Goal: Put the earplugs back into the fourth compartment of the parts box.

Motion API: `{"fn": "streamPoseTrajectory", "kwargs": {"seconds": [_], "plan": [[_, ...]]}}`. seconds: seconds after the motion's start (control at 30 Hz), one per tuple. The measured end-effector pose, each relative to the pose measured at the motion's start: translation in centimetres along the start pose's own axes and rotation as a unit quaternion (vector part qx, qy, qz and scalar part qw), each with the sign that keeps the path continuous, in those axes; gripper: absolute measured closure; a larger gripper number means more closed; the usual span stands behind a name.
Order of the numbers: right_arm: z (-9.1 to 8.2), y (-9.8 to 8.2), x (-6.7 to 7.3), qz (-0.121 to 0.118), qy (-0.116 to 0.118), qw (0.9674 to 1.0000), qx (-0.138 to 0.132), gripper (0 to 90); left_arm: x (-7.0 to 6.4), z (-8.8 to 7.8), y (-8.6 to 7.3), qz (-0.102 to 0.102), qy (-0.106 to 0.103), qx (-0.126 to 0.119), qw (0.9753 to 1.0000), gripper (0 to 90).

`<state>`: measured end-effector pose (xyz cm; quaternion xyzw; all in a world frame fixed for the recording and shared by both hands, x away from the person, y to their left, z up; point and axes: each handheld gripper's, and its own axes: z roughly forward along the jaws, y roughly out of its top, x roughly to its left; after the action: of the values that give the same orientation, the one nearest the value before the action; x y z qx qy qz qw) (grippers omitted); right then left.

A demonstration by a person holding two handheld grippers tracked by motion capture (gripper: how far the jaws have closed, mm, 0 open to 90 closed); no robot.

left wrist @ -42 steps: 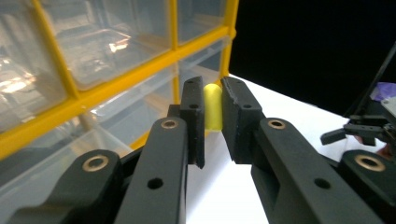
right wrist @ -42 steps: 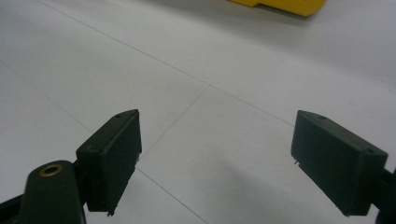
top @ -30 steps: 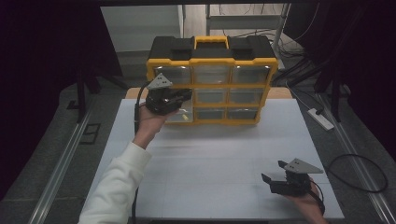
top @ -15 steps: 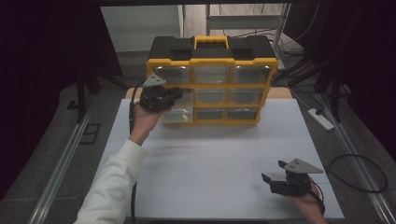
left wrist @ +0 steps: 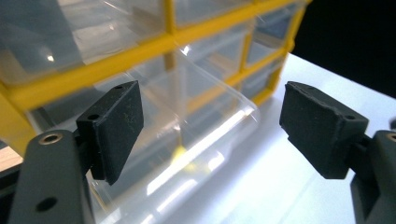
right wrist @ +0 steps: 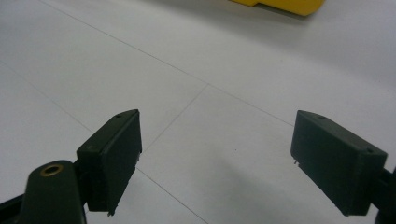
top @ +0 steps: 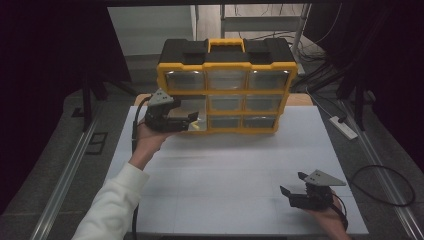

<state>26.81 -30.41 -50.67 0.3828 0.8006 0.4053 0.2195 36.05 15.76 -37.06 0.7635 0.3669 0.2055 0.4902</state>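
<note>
Presently listed: one yellow-and-black organiser cabinet [top: 227, 85], standing upright at the far middle of the white surface [top: 240, 170]. Clear drawers, nine in count, three rows of three. One of them, the clear drawer [left wrist: 187, 135] at the left of the middle row, is drawn partway out of its bay. Two tongs. Left tongs [top: 190, 120]: just before that drawer's front, jaws having just been opening and now spread wide; the drawer's edge lies between them, pads not pressing on it. Right tongs [top: 291, 183]: at the near right of the surface, well apart from the cabinet, jaws wide, nothing between them.
</note>
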Motion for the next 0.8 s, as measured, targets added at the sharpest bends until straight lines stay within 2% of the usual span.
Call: {"fn": "streamPoseTrajectory", "kwargs": {"seconds": [0.13,0.27,0.33,0.43,0.53,0.7,0.73,0.8], "plan": [[0.0,0.0,0.0,-0.001,0.000,1.0000,0.000,17.2,-1.1,-0.8,-1.8,0.010,-0.007,0.002,0.9999,21.3],[0.0,0.0,0.1,-0.002,-0.001,1.0000,0.000,17.3,-1.8,-1.6,-3.6,0.020,-0.012,0.014,0.9996,21.2],[0.0,0.0,0.1,-0.003,-0.001,1.0000,0.000,17.2,-1.9,-1.9,-4.2,0.018,-0.014,0.014,0.9996,21.2],[0.0,0.1,0.1,-0.002,-0.001,1.0000,-0.001,17.3,-2.2,-2.8,-6.4,0.015,-0.012,0.019,0.9996,21.2],[0.0,0.1,0.1,-0.003,-0.001,1.0000,0.001,17.3,-2.4,-3.4,-8.4,0.016,0.007,0.024,0.9996,21.6],[0.2,0.1,0.1,-0.003,-0.001,1.0000,0.000,17.2,-2.5,-3.7,-11.3,0.004,-0.002,0.042,0.9991,21.0],[0.2,0.1,0.1,-0.003,-0.001,1.0000,0.001,17.3,-2.5,-3.7,-11.3,0.004,-0.002,0.042,0.9991,20.9],[0.2,0.1,0.0,-0.004,-0.001,1.0000,0.001,17.3,-2.5,-4.1,-13.1,-0.002,-0.003,0.050,0.9987,20.7]]}}
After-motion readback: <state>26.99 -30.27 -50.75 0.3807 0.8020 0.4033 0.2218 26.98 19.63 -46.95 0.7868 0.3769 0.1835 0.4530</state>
